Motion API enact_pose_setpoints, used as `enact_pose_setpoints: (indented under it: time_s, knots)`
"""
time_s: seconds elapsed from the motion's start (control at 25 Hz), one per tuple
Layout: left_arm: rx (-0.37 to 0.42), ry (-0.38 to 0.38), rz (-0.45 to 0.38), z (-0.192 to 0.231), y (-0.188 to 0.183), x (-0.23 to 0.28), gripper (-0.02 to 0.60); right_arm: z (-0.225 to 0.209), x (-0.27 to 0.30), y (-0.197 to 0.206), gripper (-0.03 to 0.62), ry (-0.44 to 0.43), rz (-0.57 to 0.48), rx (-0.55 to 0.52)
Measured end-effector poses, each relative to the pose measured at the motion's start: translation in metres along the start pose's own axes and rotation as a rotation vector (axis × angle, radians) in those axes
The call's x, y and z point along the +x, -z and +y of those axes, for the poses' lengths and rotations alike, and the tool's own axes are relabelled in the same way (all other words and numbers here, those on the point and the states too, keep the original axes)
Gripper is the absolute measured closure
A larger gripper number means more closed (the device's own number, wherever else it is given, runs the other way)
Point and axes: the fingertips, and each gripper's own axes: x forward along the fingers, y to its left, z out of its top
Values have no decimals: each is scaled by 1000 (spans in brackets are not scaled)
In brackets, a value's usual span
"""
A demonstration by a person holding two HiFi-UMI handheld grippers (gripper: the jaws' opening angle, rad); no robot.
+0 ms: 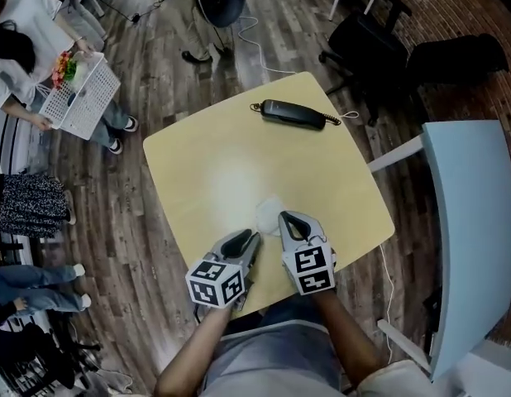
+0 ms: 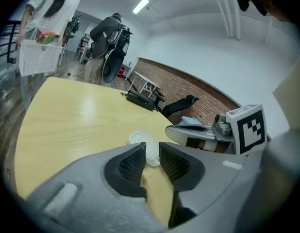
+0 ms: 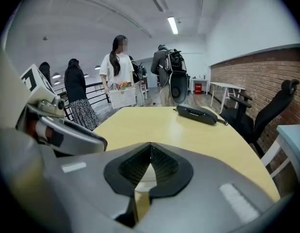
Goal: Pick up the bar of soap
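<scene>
The bar of soap (image 1: 269, 214) is a small white lump on the yellow table (image 1: 214, 151), near its front edge. My left gripper (image 1: 254, 237) points at the soap from the lower left, its tips just short of it. In the left gripper view the jaws (image 2: 152, 154) stand open with a narrow gap, and the soap (image 2: 139, 139) lies just beyond the tips, untouched by the pads. My right gripper (image 1: 282, 217) sits at the soap's right edge. Its tips (image 3: 151, 148) meet, shut on nothing, with a pale patch of soap (image 3: 146, 174) showing below them.
A black telephone handset (image 1: 293, 114) with a coiled cord lies at the table's far side. A person holding a white basket (image 1: 80, 96) stands to the left, others beside them. A light blue table (image 1: 470, 222) and black office chairs (image 1: 379, 40) stand at the right.
</scene>
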Motion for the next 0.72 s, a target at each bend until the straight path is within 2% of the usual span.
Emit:
enact_pose_setpoints:
  time_s: [0.28, 0.48, 0.72]
  knots:
    - [-205, 5, 43, 14, 15, 31, 460, -15, 36, 19, 589, -69, 51, -16]
    - [-379, -3, -1, 30, 21, 38, 413, -20, 47, 24, 589, -106, 62, -12]
    - [-498, 64, -44, 28, 19, 47, 411, -20, 50, 22, 589, -142, 51, -2]
